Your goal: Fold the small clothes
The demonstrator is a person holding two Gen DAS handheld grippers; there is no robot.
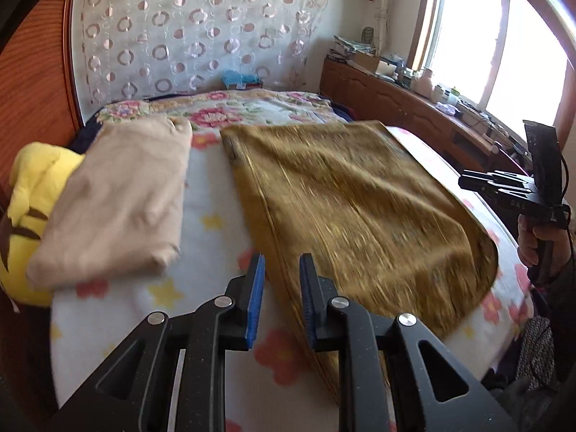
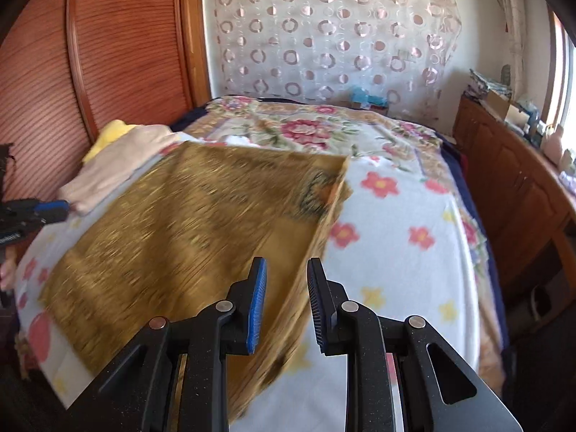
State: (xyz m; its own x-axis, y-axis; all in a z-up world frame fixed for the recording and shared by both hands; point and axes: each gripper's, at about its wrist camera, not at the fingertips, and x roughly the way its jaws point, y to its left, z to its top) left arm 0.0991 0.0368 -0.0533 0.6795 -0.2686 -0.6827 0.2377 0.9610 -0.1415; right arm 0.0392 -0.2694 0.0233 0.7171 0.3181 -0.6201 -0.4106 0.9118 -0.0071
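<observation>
Left gripper (image 1: 282, 300): jaws stood partly apart, a clear gap between the blue pads (image 1: 256, 302). The near left edge of the gold cloth (image 1: 352, 208) ran up through that gap. The pads did not appear to press on it; I judged the cloth released or nearly so.

Right gripper (image 2: 287, 304): jaws likewise partly apart. The cloth's near right edge ran between them, apparently free of both pads. Blur made contact hard to rule out.

The cloth lay ahead of both tools on the flowered bed (image 2: 403, 252), spread roughly flat, its long axis running away from the tools toward the headboard end. Each hand stood at one near corner, so neither was nearer than the other. In the left view the right tool appeared at the far right, level with the cloth's right edge.

Edges: the far right corner looked turned up or doubled in the right view. The left edge lay straight.

Room: a folded beige garment (image 1: 115, 201) sat ahead and left of the left tool, apart from the cloth, resting partly on a yellow plush (image 1: 32, 187). Bare bed showed right of the cloth. A wooden cabinet (image 2: 511, 187) bounded the right side, well apart.

Judgement: the next fold would likely call for regripping an edge.
</observation>
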